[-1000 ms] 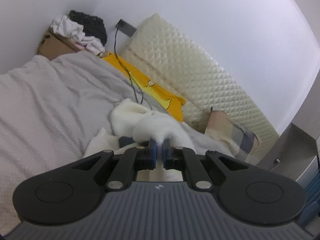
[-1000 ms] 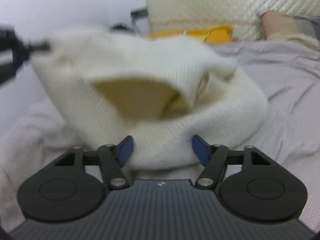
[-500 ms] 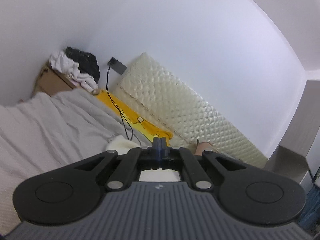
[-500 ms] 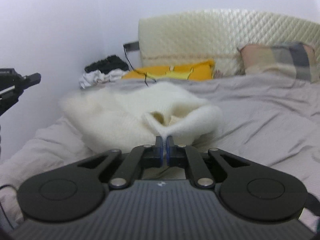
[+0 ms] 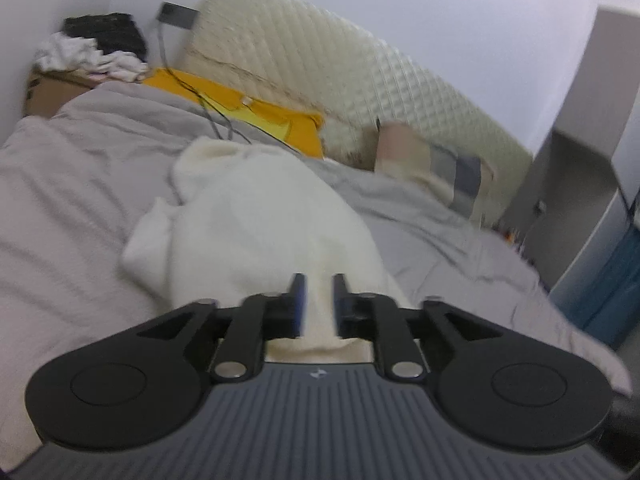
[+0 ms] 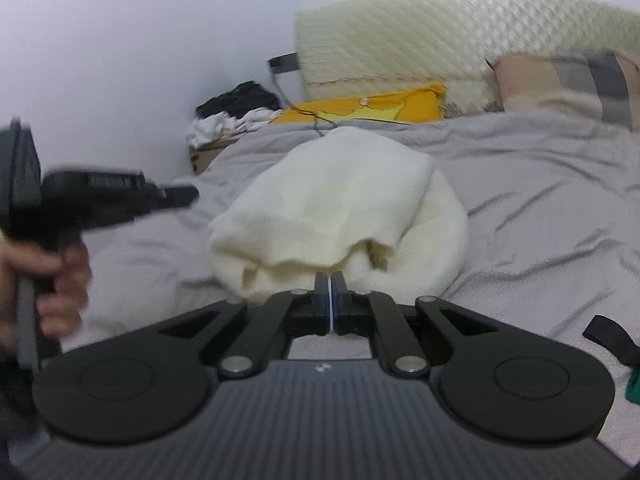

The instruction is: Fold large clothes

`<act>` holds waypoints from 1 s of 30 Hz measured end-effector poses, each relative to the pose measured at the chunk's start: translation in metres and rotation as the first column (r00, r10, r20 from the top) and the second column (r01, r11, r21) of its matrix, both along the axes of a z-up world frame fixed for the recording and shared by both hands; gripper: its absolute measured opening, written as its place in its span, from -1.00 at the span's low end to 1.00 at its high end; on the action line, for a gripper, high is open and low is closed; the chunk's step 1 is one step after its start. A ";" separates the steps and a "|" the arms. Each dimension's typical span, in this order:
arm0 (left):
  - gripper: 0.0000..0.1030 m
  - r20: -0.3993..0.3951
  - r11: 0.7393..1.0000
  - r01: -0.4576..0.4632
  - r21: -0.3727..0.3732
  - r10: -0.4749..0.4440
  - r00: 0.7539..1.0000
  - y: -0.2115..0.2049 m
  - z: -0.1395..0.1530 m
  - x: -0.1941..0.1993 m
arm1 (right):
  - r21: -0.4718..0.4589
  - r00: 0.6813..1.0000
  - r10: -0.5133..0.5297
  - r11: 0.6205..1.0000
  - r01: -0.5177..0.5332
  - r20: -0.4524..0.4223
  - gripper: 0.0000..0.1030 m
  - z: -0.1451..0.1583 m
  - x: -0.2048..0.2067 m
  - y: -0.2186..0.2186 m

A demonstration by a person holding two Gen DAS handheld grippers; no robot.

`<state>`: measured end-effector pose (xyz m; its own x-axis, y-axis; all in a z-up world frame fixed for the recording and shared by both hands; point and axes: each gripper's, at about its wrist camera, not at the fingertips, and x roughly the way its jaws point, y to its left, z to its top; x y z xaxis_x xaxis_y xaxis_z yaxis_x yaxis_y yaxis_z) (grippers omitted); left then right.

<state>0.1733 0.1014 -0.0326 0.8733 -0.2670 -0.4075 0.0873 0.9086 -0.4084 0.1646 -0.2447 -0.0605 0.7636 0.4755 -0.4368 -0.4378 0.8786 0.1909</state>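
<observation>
- The grey rumpled bed cover (image 5: 68, 184) spreads wide to either side of the cream fluffy knitted sweater (image 5: 256, 216); a quilted cream headboard (image 5: 360, 68) and a white wall close the far edge.
- The left hand-held gripper (image 5: 318, 300) stands narrowly parted with a cream fold between its blue pads, seemingly pinched, though blur hides the contact.
- The right hand-held gripper (image 6: 331, 306) is pressed together at the bundle's near edge, perhaps nipping thin fabric.
- An orange flat cushion (image 6: 360, 106) lies beyond.
</observation>
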 end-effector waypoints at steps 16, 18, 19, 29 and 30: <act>0.52 -0.064 0.947 -0.045 0.318 0.069 0.996 -0.037 -0.004 0.312 | 0.208 0.973 -0.111 0.966 0.153 -0.203 0.33 -0.025 0.296 -0.035; 0.52 -0.086 0.946 -0.083 0.313 0.115 0.990 -0.017 -0.015 0.347 | 0.237 0.964 -0.132 0.953 0.187 -0.229 0.46 -0.038 0.337 -0.030; 0.52 -0.095 0.948 -0.097 0.302 0.131 0.987 -0.006 -0.020 0.361 | 0.250 0.961 -0.140 0.947 0.200 -0.240 0.46 -0.044 0.357 -0.027; 0.02 -0.184 0.998 0.006 0.058 0.005 0.983 0.048 -0.064 0.413 | 0.268 0.937 0.012 0.959 0.088 -0.349 0.46 -0.092 0.460 0.030; -0.22 -0.187 0.998 0.012 0.063 0.000 0.982 0.048 -0.063 0.411 | 0.264 0.934 0.023 0.961 0.077 -0.356 0.35 -0.093 0.460 0.036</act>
<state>0.5843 0.1489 -0.0952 0.7788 -0.2408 -0.5792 0.0209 0.9328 -0.3597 0.6251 -0.2084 -0.1532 0.5978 0.5945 -0.5378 -0.2749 0.7822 0.5591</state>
